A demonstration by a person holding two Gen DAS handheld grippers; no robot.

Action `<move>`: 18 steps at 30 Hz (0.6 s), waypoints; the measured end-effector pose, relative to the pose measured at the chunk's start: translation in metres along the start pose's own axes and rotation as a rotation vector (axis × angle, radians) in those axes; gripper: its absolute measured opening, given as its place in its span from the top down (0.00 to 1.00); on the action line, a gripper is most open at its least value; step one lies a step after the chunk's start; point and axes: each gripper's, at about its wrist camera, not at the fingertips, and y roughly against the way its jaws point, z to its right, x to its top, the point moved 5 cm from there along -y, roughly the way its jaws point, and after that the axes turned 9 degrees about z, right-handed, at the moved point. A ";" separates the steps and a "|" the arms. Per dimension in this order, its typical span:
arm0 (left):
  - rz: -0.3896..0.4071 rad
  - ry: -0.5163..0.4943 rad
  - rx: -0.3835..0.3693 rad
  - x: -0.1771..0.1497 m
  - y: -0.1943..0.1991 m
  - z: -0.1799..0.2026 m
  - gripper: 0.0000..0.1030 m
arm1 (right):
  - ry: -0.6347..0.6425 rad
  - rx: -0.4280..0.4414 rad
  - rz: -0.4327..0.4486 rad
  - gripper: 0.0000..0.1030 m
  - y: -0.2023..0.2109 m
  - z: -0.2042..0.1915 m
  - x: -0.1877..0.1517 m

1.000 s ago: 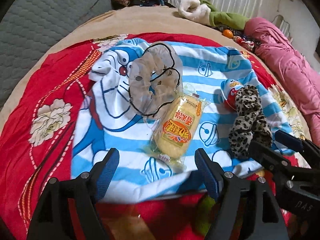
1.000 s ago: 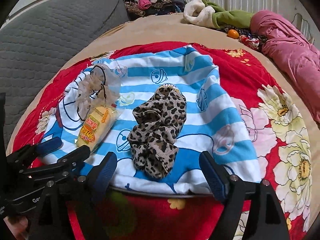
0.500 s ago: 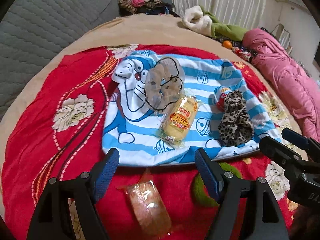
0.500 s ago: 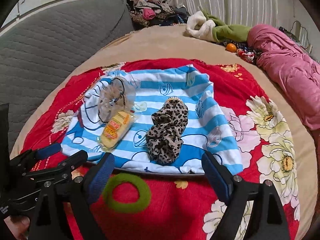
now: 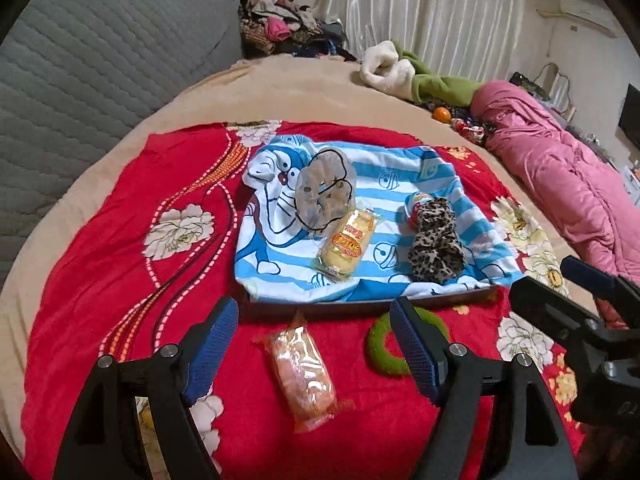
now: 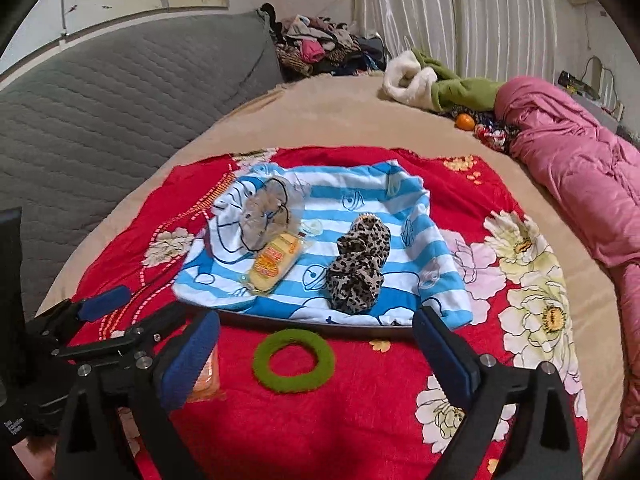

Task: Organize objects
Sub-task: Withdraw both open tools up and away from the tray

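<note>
Objects, listed left to right as we find them: sheer scrunchie [image 5: 325,192], yellow snack cake [image 5: 347,243] and leopard scrunchie [image 5: 436,245] now lie on the blue striped cloth [image 5: 404,160]. Since a second ago we have pulled back, and an orange wrapped cake [image 5: 302,368] and a green ring [image 6: 294,360] have come into view on the red bedspread [image 5: 100,280], unsorted. Our left gripper [image 5: 316,344] stands released, empty; our right gripper [image 6: 316,354] is opening, nothing between its jaws.
</note>
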 end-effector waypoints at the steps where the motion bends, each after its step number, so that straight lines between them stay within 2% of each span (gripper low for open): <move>1: 0.006 -0.005 0.006 0.000 0.006 0.000 0.23 | 0.001 0.002 0.005 0.05 0.005 -0.001 0.000; 18: 0.077 -0.018 0.004 -0.008 0.074 -0.005 0.23 | 0.014 0.009 0.089 0.02 0.073 -0.019 -0.003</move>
